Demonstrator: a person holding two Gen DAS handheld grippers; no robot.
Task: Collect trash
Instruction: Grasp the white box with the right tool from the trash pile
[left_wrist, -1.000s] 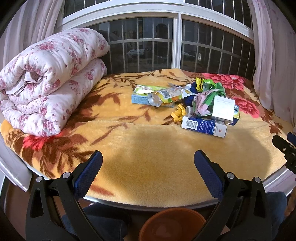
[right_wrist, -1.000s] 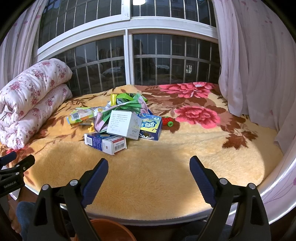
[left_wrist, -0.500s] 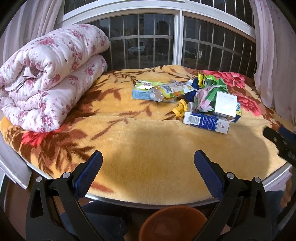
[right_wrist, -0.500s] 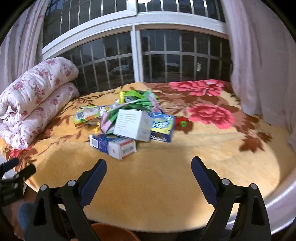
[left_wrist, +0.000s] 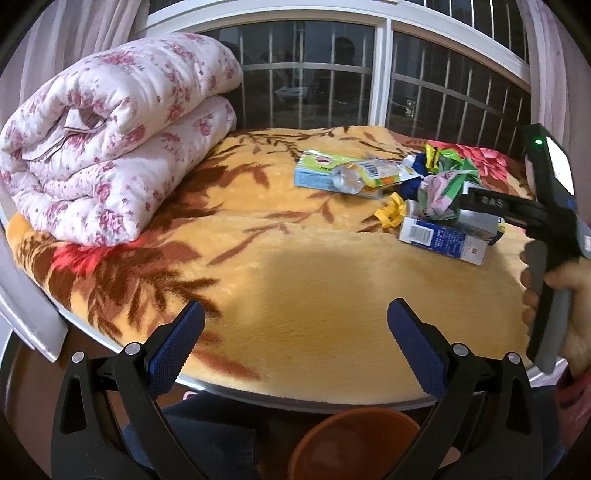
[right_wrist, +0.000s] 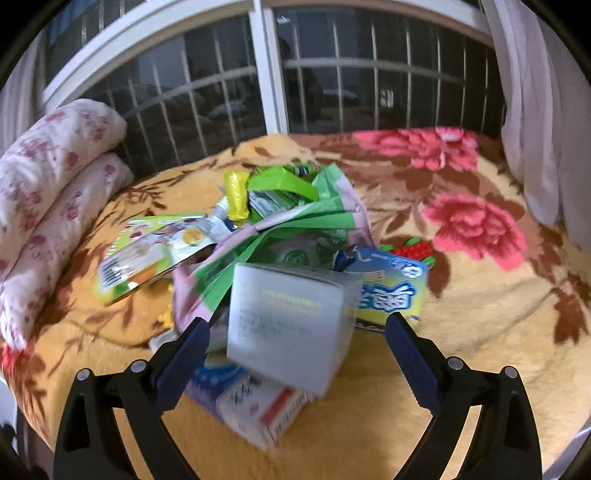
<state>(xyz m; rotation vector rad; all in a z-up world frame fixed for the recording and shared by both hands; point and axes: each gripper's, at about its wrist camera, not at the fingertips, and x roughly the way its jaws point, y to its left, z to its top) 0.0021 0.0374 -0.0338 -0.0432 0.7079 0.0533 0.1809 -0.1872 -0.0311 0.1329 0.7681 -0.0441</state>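
1. Right tongs, spread wide, straddle a white carton atop the trash pile, apparently lined up to pinch it.
2. Left tongs, equally spread and empty, hover at the blanketed bed edge.
3. An orange bin waits below, seemingly ready for drops.

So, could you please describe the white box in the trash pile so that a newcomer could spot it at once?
On the yellow flowered blanket lies a pile of trash by the window. At its near edge, between the open right gripper fingers, the white box sits propped on a blue and white carton. It is the only plain white cube; its neighbours are colourful.
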